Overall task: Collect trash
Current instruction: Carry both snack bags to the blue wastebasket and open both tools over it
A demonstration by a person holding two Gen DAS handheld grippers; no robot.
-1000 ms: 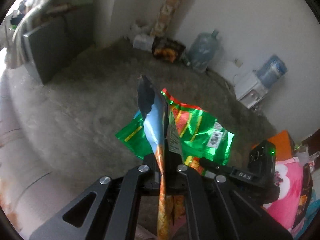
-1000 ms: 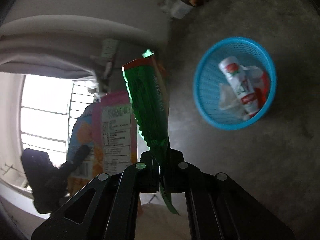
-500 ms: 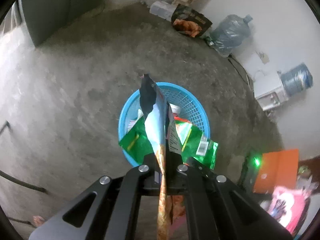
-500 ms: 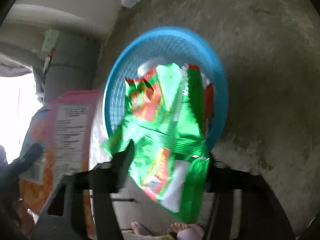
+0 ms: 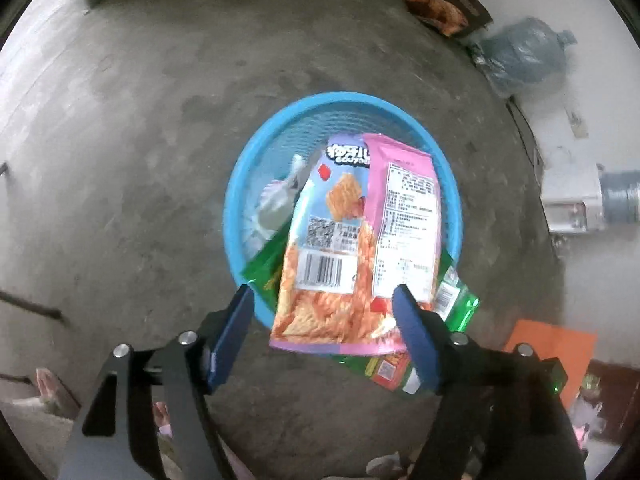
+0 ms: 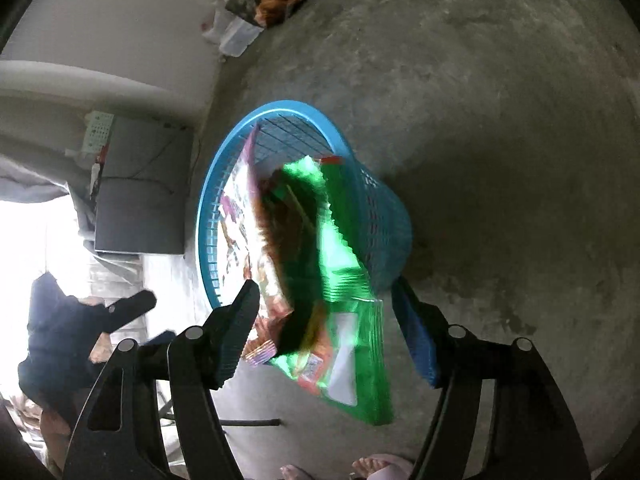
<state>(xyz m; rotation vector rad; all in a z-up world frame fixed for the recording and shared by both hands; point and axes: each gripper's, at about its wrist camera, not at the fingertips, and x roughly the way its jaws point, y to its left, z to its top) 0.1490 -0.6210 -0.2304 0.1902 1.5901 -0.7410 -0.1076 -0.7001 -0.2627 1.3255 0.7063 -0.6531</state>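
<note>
A round blue mesh basket (image 5: 240, 184) stands on the concrete floor; it also shows in the right wrist view (image 6: 384, 216). My left gripper (image 5: 322, 304) is open above its near rim. A pink and orange snack bag (image 5: 352, 248) hangs loose between the jaws, over the basket. My right gripper (image 6: 324, 300) is open too. A green snack bag (image 6: 344, 280) is blurred and loose between its jaws, partly over the basket rim. The green bag's corner peeks out under the pink bag (image 5: 456, 300). White wrappers (image 5: 276, 204) lie inside the basket.
A large water bottle (image 5: 524, 56) and a dark snack bag (image 5: 444, 8) lie by the far wall. A white appliance (image 5: 572, 200) stands at the right. An orange sheet (image 5: 556, 352) lies at the lower right. A dark box (image 6: 140, 192) stands left of the basket. Bare feet (image 6: 376, 466) are below.
Both grippers have opened and let go of their bags, which are dropping toward the basket. Both grippers moved over the basket during the last second.
</note>
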